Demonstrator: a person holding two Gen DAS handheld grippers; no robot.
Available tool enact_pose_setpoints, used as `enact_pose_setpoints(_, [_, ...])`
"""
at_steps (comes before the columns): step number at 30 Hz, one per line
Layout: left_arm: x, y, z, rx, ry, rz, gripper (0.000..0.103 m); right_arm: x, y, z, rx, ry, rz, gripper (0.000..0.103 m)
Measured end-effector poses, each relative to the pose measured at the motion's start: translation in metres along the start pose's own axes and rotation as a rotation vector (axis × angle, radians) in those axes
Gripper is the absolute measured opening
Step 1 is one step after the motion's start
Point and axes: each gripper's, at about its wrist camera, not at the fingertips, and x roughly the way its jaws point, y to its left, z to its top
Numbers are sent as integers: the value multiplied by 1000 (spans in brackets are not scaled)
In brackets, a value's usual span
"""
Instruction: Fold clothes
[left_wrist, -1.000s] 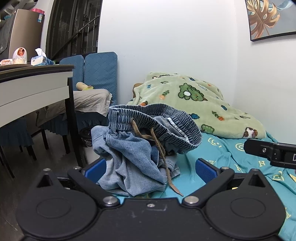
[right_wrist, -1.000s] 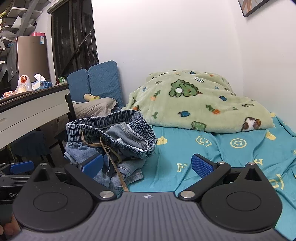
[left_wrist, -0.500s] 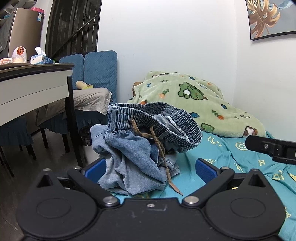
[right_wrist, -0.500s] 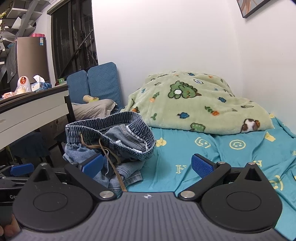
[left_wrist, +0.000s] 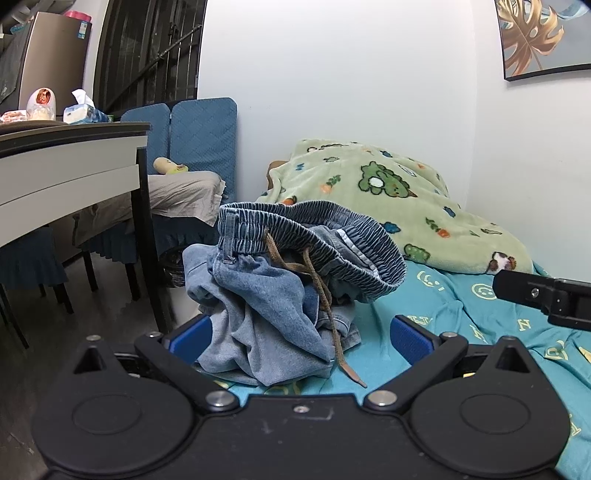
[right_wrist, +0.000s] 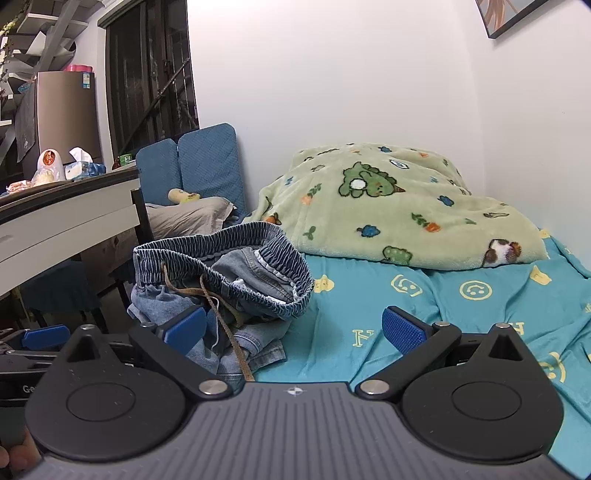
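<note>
A green fleece blanket (left_wrist: 388, 206) printed with dinosaurs lies heaped at the far end of the bed, toward 1 o'clock, resting on a teal sheet (left_wrist: 454, 306) patterned with yellow smiley faces and letters. At 9 o'clock a counter (left_wrist: 70, 166) with a dark top and a white front carries a tissue pack (left_wrist: 83, 110) and a small white egg-shaped bottle (left_wrist: 40, 103). Behind it, near 11 o'clock, two blue quilted panels (left_wrist: 199, 140) lean against the white wall, with a grey-beige cushion (left_wrist: 181, 195) in front of them. A framed leaf picture (left_wrist: 535, 37) hangs at 2 o'clock. A brown refrigerator (right_wrist: 62, 122) stands at 10 o'clock in the right wrist view.
</note>
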Motion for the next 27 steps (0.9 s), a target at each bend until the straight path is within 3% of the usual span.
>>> enact_pose_setpoints(27, [3,3,0,-24,34,-2,103,4,-3,-6,2,32,-24,103])
